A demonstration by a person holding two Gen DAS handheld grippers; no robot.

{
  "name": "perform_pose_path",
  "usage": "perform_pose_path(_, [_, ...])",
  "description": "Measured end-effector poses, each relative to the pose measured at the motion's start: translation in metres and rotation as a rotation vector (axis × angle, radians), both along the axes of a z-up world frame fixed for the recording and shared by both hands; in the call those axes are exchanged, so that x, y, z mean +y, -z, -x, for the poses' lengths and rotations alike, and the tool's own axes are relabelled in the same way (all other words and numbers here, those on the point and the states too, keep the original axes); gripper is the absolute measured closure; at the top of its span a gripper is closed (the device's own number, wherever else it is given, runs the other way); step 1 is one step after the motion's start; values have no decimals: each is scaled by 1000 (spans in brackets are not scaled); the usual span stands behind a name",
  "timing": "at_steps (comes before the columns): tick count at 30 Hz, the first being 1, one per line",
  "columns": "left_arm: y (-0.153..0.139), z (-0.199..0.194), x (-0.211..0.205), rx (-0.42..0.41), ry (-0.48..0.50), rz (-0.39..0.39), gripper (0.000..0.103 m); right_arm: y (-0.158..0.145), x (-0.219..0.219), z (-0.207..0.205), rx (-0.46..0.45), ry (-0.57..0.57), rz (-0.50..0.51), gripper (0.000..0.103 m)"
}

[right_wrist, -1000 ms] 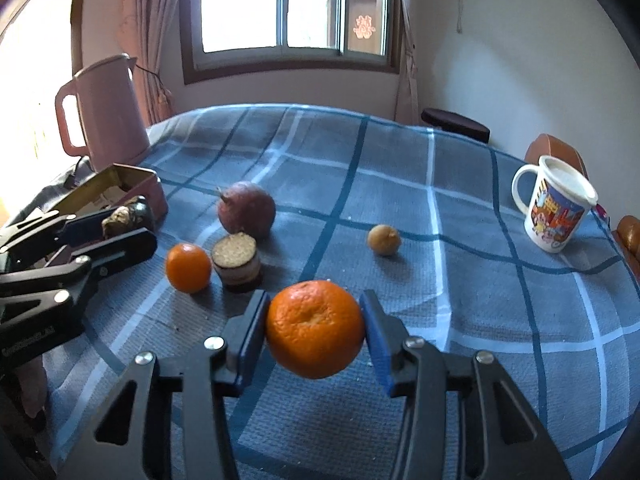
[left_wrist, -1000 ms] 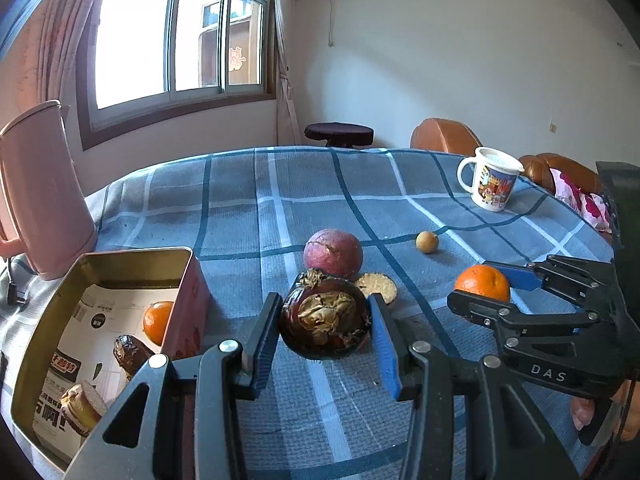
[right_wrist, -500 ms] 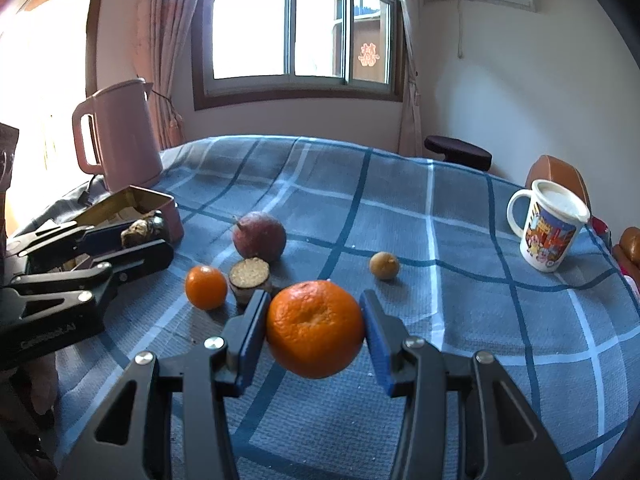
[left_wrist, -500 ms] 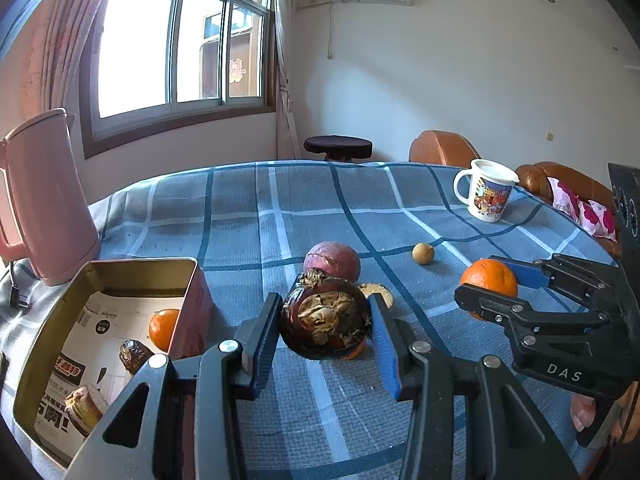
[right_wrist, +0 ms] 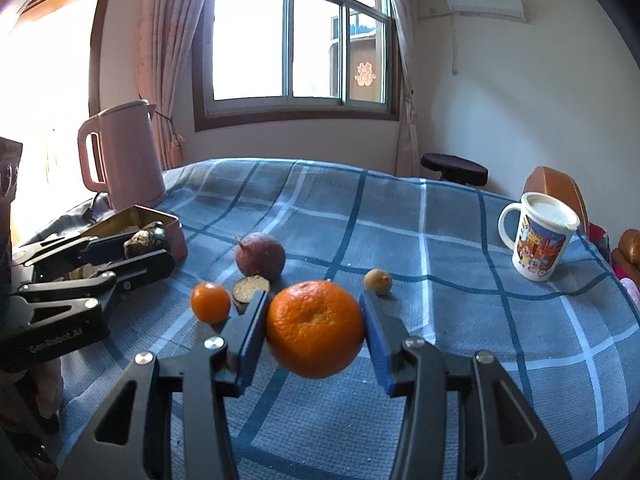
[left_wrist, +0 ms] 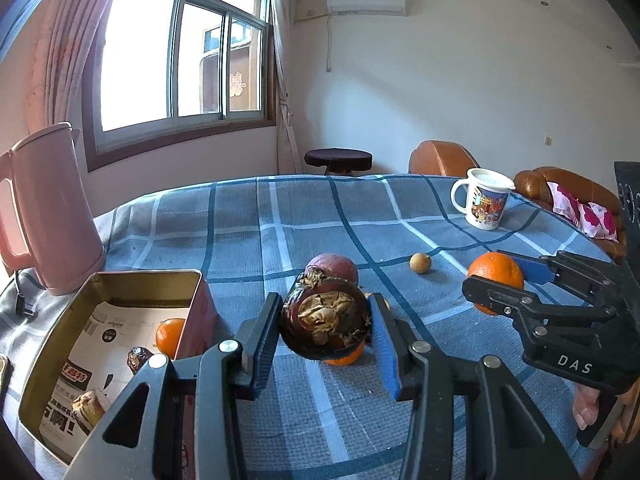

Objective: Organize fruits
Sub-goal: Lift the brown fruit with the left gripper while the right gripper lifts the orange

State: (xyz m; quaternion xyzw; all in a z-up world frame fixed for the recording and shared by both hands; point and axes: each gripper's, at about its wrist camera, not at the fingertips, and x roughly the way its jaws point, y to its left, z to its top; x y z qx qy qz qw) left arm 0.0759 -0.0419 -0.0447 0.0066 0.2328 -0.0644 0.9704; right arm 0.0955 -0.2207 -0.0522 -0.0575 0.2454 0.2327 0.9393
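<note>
Currently I am holding one fruit in each claw, both clear of the cloth (left_wrist: 280, 216). My left claw (left_wrist: 325, 322) is clamping a dark, wrinkled mangosteen (left_wrist: 325, 320) across its widest part, dried calyx facing the camera; my right claw (right_wrist: 314, 328) is pinching an orange (right_wrist: 314, 328) at its equator. I am judging the mangosteen as light with a hard but brittle rind, so a side grip on the shell suits it and the flaky calyx should be left alone. The orange is looking heavier, with a soft, slightly slick peel; I am judging that a harder squeeze would bruise it, and that a grip off its middle would let it roll out. The left view is giving me what the right barely does: the open tin (left_wrist: 48, 344) seen from above, already holding a small orange (left_wrist: 170, 334) and two more pieces on printed paper, with free floor between them. The right view is showing the tin only edge-on behind my left claw, but it is laying out the leftovers plainly: a mandarin (right_wrist: 211, 303), a cut half fruit (right_wrist: 251, 287) touching a purple passion fruit (right_wrist: 260, 255), and a small longan (right_wrist: 378, 281) well apart. In the left view the mangosteen is hiding most of that cluster.
</note>
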Motion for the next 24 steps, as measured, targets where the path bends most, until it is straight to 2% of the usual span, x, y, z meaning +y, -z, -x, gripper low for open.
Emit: perform_pose_path(24, [-4,12,-1,-60,0,-8,58,-8,-8,15,-90,-3,-44,54])
